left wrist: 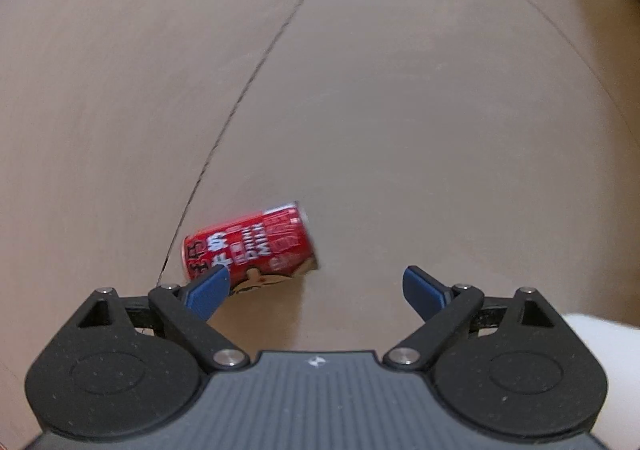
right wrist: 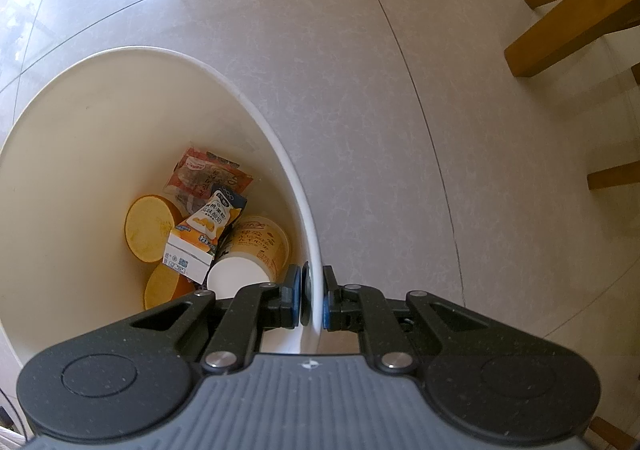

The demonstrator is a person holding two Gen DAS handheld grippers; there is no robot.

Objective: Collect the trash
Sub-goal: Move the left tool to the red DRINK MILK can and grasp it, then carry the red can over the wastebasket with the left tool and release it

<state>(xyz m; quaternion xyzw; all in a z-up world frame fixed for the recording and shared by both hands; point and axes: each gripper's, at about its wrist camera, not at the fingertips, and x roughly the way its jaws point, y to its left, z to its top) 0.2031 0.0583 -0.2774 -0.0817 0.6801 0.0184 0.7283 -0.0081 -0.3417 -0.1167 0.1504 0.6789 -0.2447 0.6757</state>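
A red can (left wrist: 250, 246) lies on its side on the tiled floor (left wrist: 400, 109).

Our left gripper (left wrist: 316, 286) points down at it, jaws wide, one blue tip overlapping the can. Our right gripper (right wrist: 310, 300) pinches the rim of the white bin (right wrist: 80, 137), which holds cartons and cups.

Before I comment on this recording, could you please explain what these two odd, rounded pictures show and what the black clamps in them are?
Each picture comes from a fisheye camera mounted on a handheld two-finger gripper; a person carries one in each hand. The left wrist view looks down at a beige tiled floor, where a red printed drink can lies on its side. The left gripper is open above it and holds nothing. In the right wrist view, the right gripper is clamped on the rim of a white round plastic bin, which already holds snack wrappers, cups and a carton. Wooden furniture legs stand nearby.
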